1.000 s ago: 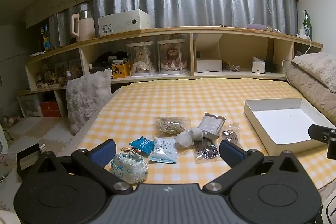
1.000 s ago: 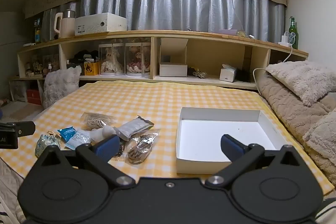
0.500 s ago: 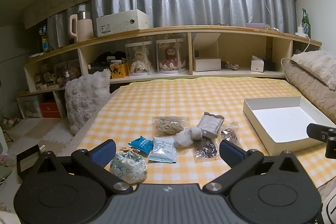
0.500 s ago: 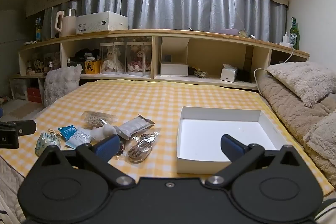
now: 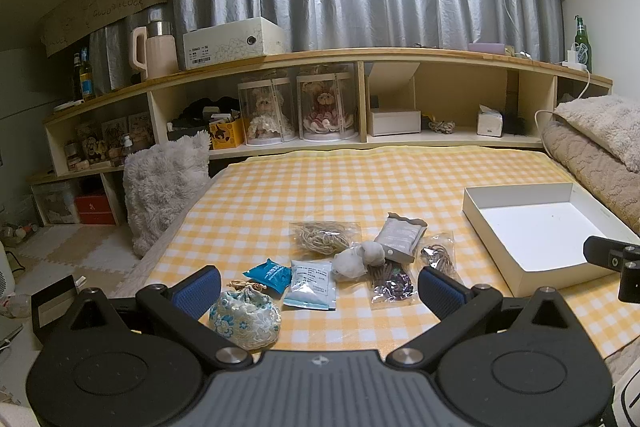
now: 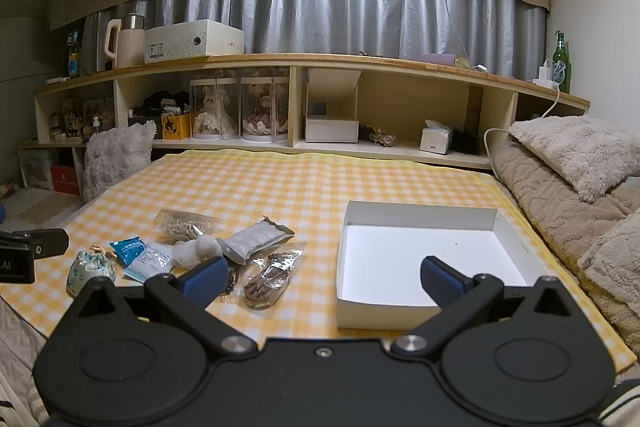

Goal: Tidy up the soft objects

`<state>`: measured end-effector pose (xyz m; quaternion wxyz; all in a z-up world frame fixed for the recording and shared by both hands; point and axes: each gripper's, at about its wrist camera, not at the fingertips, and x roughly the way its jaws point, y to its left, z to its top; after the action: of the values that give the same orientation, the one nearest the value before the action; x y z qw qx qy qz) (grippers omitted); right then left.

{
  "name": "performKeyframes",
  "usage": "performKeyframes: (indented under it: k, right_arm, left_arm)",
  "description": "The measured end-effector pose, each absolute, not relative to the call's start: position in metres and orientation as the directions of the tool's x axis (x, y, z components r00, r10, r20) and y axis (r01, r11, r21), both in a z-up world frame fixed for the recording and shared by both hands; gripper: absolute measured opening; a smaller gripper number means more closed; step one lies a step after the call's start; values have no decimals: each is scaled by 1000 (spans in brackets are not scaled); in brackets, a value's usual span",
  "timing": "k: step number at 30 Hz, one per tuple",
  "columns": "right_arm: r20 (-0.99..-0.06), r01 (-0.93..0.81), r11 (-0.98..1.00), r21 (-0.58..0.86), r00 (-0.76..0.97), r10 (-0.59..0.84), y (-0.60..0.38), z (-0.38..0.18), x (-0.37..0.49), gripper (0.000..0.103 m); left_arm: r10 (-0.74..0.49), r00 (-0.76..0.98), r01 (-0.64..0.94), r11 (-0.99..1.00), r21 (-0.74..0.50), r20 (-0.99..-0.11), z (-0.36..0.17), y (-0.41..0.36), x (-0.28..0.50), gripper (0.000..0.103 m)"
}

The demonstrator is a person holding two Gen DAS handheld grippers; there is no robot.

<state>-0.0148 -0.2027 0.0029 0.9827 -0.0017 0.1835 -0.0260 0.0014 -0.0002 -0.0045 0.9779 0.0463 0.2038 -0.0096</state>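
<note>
Nothing is packed yet as I hold both grippers back from a yellow checked cloth (image 5: 360, 187), the sorting seemingly at its opening step. The white box (image 6: 420, 217) sits empty on the cloth's right side, its floor bare. The soft goods lie loose in a cluster to its left: a floral drawstring pouch (image 5: 245, 319) nearest me, a blue sachet (image 5: 267, 275) and a pale blue packet (image 5: 311, 285) just beside it, a white cotton wad (image 5: 358, 259) in the middle, a bag of tan rubber bands (image 5: 324, 237) behind, a grey foil pouch (image 5: 401, 239) and two clear bags of dark cords (image 5: 390, 281), (image 5: 438, 254).

My left gripper (image 5: 320, 287) is spread wide, its blue pads framing the whole cluster, gripping nothing. It looks level and low over the near edge, pointed straight across the cloth. My right gripper (image 6: 322, 277) is equally wide and empty, aimed at the box's near left corner, its left pad over the nearer cord bag (image 6: 267, 279).

I judge the next move to be a first pick, probably the pouch for my left gripper. That calls for dropping forward and down, then narrowing the fingers onto fabric that will squash and may slip.
</note>
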Motion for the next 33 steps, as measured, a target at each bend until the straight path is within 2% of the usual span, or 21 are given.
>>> performKeyframes:
  k: [33]
  right_arm:
    - [-365,50,999,-14,930,-52,-202,3,-15,103]
  left_arm:
    - [0,916,37,996,85,-401,-6,-2,2,103]
